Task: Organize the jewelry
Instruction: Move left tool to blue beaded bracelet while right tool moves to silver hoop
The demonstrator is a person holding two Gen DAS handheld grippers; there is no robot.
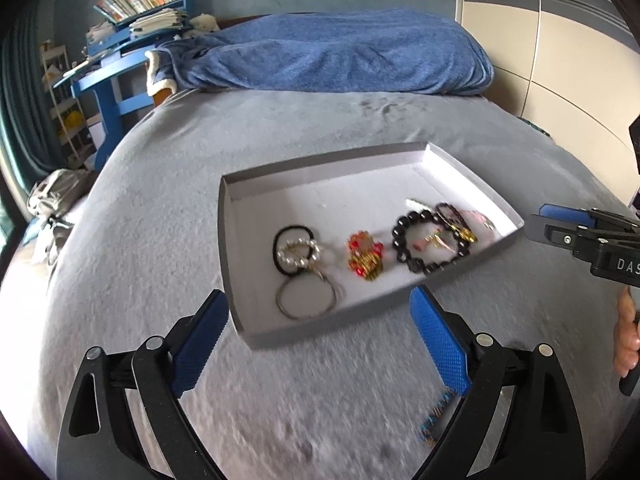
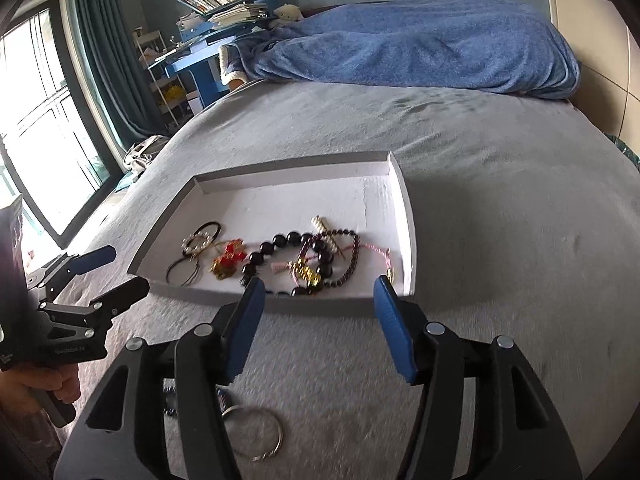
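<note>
A shallow white tray (image 1: 320, 184) (image 2: 280, 196) lies on the grey bed. In it are a black hair tie with a pearl ring (image 1: 297, 254) (image 2: 198, 242), a silver bangle (image 1: 306, 300), a red and gold ornament (image 1: 365, 258) (image 2: 228, 262), a black bead bracelet (image 1: 424, 246) (image 2: 280, 246) and a tangle of thin beaded strands (image 2: 340, 248). A second silver bangle (image 2: 256, 436) lies on the bed outside the tray. My left gripper (image 1: 320, 340) is open and empty before the tray's near edge. My right gripper (image 2: 318, 324) is open and empty at the tray's near right corner.
A rumpled blue blanket (image 1: 340, 56) (image 2: 420, 44) lies at the bed's far end. A blue desk with books (image 1: 132, 20) (image 2: 216, 16) stands at the back left, a window with curtains (image 2: 48, 112) at the left. A small beaded piece (image 1: 432, 420) lies on the bed.
</note>
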